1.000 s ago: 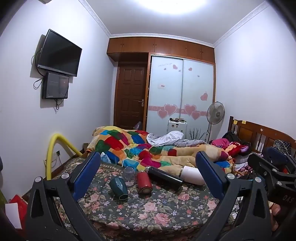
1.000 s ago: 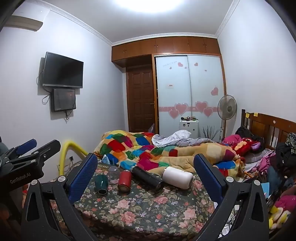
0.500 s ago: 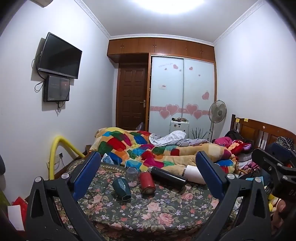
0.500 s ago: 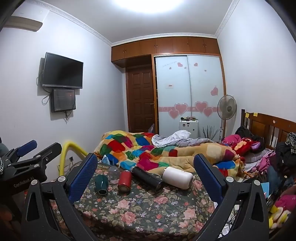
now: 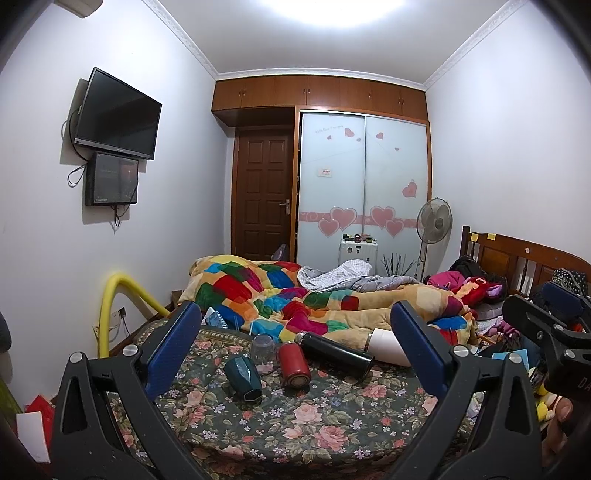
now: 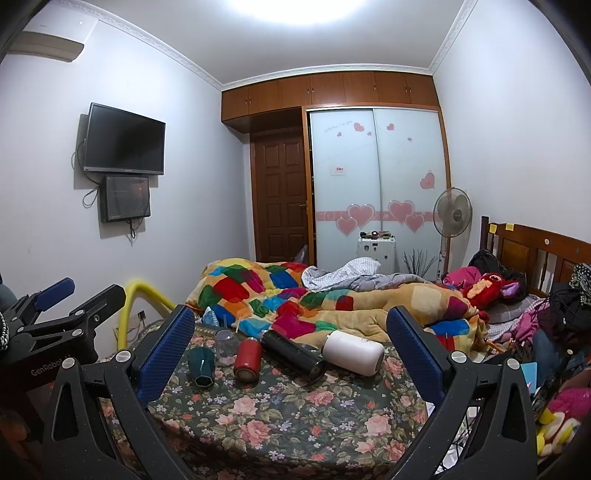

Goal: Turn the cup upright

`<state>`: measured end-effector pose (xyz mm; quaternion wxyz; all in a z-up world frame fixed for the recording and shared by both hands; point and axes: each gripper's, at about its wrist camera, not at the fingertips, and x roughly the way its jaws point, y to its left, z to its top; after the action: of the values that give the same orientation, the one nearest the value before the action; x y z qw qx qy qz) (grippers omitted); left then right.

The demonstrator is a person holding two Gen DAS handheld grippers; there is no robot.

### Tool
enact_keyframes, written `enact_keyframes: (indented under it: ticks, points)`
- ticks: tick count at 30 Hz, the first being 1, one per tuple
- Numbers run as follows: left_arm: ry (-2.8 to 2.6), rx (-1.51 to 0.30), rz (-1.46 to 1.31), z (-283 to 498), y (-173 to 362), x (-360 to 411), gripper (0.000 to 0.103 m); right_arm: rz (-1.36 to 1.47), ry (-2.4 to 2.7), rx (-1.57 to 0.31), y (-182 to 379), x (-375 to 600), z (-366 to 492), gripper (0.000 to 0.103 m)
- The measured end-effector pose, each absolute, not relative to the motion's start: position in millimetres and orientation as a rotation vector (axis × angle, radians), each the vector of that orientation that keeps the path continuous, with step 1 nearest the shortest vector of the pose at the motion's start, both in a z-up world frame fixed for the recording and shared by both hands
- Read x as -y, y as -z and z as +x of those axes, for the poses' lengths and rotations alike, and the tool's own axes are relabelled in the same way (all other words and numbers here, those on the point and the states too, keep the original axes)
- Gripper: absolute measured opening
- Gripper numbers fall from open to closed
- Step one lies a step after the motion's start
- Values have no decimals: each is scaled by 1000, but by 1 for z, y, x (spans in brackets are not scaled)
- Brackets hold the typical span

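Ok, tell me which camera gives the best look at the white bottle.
The right wrist view: the white bottle lies on its side in full sight. In the left wrist view the left tool has a finger covering much of the bottle.

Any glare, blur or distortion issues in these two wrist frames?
Left wrist view: ceiling light blown out, walls bow from fisheye, cups sharp, dark vignette corners. Right wrist view: same blown-out ceiling light, bowed edges, no motion blur on the floral cloth.
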<state>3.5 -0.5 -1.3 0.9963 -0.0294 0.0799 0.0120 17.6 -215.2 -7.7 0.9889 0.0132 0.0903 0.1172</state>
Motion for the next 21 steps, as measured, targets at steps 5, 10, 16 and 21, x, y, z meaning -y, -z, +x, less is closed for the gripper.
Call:
enact_keyframes:
  ticks: [5, 10, 16, 21]
  points:
    - [-24, -157, -56, 4, 2, 2, 103, 27, -234, -185, 7, 215, 21, 103]
    - [-25, -155, -50, 6, 3, 2, 103, 27, -234, -186, 7, 215, 21, 103]
    - [-24, -155, -51, 5, 3, 2, 103, 27, -234, -187, 7, 215, 21, 103]
    - [-24, -153, -51, 6, 3, 2, 103, 29, -236, -187, 7, 215, 20, 103]
